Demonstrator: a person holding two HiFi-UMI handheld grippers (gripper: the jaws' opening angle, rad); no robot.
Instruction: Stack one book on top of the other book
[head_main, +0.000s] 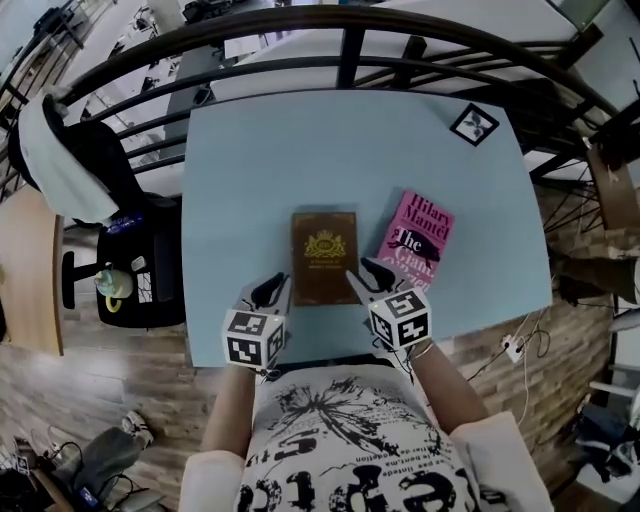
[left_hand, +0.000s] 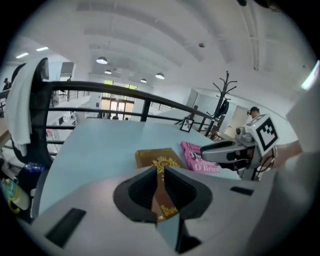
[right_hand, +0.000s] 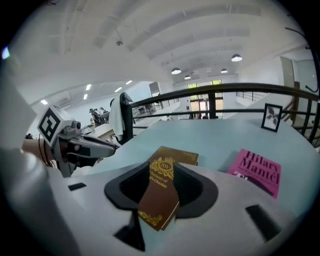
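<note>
Books: I see the brown book (head_main: 323, 256) flat on the blue table (head_main: 300, 150), the pink book (head_main: 415, 242) just beside it (not stacked).
Left gripper (head_main: 267, 291): jaws together, empty, near the brown book's left corner.
Right gripper (head_main: 372, 276): jaws apart, gripping nothing.

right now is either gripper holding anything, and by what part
Nothing is held. The brown book lies flat on the table; left gripper shut and empty, right gripper open and empty.
</note>
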